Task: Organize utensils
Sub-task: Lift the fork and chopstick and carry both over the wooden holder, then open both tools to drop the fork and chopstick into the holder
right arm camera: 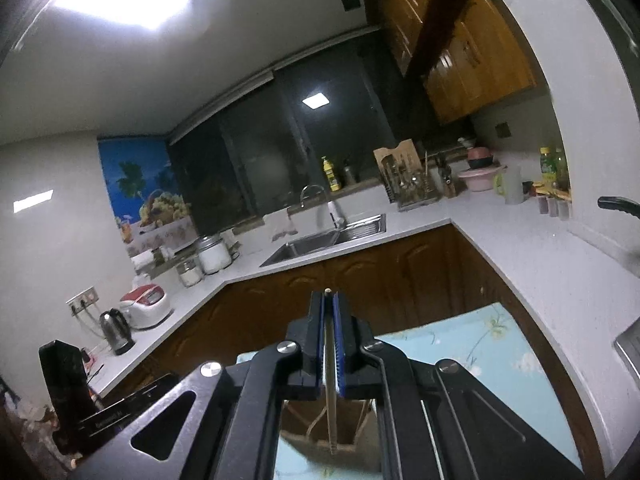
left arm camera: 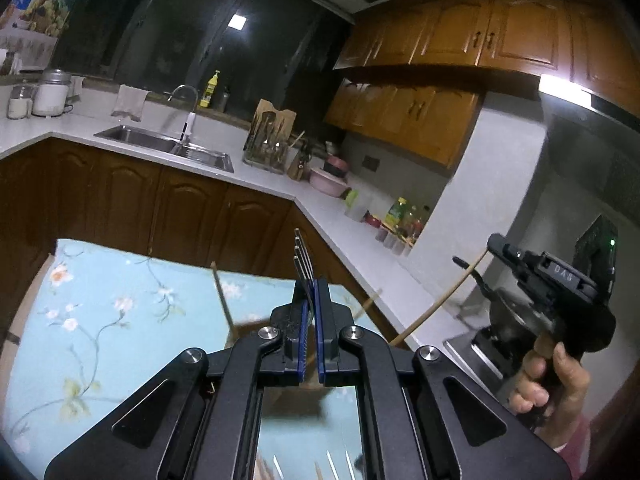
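My left gripper (left arm camera: 311,286) is shut on a metal fork (left arm camera: 303,256), tines pointing up and away, held above the floral blue tablecloth (left arm camera: 100,320). My right gripper (right arm camera: 329,300) is shut on a wooden chopstick (right arm camera: 329,364) that runs down between the pads toward a brown holder (right arm camera: 332,436) below. In the left wrist view the right gripper (left arm camera: 496,246) is at the right, held by a hand, with the chopstick (left arm camera: 436,308) slanting down from it. Another wooden stick (left arm camera: 222,300) stands up from the table.
A white L-shaped countertop (left arm camera: 280,184) carries a steel sink (left arm camera: 168,146), a utensil rack (left arm camera: 268,148), pink bowls (left arm camera: 326,180) and bottles (left arm camera: 404,216). Brown cabinets (left arm camera: 120,208) stand below. A kettle (right arm camera: 116,330) and a rice cooker (right arm camera: 146,306) sit at the left.
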`<action>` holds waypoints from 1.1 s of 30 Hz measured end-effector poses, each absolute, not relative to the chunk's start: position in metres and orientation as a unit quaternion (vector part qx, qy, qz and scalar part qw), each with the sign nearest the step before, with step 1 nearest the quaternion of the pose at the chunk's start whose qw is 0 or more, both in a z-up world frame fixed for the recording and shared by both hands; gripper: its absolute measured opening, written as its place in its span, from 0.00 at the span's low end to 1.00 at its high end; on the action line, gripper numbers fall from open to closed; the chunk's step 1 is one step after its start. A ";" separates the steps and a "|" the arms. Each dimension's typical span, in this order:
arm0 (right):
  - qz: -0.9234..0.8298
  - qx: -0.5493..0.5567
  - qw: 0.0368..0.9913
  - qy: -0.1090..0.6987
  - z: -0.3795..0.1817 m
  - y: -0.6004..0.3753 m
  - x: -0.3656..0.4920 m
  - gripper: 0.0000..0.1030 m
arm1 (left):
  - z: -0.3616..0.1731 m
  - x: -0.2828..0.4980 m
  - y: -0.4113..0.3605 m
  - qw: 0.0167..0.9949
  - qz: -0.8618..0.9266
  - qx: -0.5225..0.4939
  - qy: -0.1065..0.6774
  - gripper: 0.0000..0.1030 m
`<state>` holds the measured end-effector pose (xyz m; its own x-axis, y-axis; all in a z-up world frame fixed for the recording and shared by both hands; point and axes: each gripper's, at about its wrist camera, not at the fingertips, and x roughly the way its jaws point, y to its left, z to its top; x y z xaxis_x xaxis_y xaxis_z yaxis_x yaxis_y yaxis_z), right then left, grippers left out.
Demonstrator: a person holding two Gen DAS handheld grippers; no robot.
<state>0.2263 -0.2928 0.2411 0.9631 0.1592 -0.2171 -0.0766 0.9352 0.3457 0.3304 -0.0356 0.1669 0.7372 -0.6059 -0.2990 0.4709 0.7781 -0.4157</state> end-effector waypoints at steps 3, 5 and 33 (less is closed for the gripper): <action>0.052 0.169 0.976 0.130 0.228 -0.292 0.250 0.04 | 0.150 0.354 -0.042 0.918 -0.287 -0.163 0.219 0.02; 0.048 0.169 0.974 0.140 0.215 -0.292 0.261 0.04 | 0.135 0.366 -0.045 0.914 -0.292 -0.173 0.225 0.02; 0.028 0.189 0.956 0.222 0.123 -0.292 0.304 0.10 | 0.038 0.404 -0.064 0.900 -0.232 -0.166 0.331 0.04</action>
